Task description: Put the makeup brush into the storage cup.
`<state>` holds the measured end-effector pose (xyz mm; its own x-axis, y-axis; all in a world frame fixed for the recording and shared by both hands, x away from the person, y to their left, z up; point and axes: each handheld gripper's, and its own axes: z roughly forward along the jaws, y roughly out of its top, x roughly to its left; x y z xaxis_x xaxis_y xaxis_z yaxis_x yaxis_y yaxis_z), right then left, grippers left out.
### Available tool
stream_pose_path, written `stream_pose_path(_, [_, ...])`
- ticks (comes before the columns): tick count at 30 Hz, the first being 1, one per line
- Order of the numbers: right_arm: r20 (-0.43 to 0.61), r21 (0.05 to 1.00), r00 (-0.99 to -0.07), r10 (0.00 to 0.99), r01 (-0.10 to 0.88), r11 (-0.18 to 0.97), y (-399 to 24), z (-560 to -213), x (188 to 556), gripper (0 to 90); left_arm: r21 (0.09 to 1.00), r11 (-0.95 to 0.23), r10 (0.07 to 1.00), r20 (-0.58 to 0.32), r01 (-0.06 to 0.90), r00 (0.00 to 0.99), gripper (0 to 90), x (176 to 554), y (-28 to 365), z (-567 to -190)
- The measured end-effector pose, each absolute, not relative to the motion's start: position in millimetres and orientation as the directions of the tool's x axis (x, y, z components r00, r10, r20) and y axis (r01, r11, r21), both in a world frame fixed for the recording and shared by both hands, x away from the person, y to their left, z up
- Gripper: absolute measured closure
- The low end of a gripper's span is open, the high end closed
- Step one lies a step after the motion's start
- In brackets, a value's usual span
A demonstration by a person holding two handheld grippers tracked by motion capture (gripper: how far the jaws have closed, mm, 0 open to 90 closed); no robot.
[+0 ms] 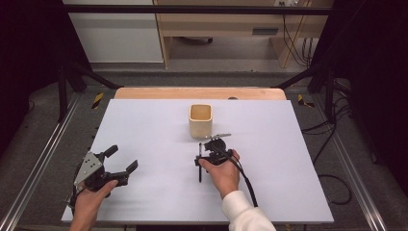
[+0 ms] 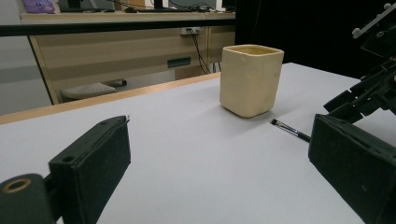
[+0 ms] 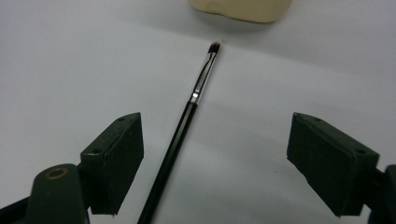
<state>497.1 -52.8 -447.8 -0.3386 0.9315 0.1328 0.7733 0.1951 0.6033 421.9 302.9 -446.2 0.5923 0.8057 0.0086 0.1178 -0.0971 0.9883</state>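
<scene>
Left gripper (image 1: 122, 160): sat wide open with nothing in it, on the left of the desk (image 1: 144, 125).
Brush (image 3: 187, 123): lay flat between the open right gripper (image 3: 215, 158) pads, untouched, tip near the cup (image 1: 200, 120).
Risk: thin brush could roll away or slip when squeezed.

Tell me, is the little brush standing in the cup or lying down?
Lying down. The brush lies flat on the table, outside the cup, between the right gripper's open jaws.
</scene>
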Motion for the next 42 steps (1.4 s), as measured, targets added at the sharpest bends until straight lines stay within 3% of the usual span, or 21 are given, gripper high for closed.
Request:
stream_pose_path(7, [0.144,0.608,-0.338,0.93,0.772,0.186,-53,-448,500,25.7,0.988,-0.101,0.807,0.014,0.114,0.591,5.2,422,302,-446])
stream_pose_path(27, [0.153,0.604,-0.336,0.929,0.776,0.181,-44,-453,502,25.5,0.988,-0.107,0.804,0.018,0.114,0.595,5.2,422,302,-446])
stream_pose_path(42, [0.145,0.604,-0.34,0.929,0.774,0.189,-42,-456,504,31.8,0.988,-0.11,0.802,0.021,0.113,0.596,5.2,422,301,-446])
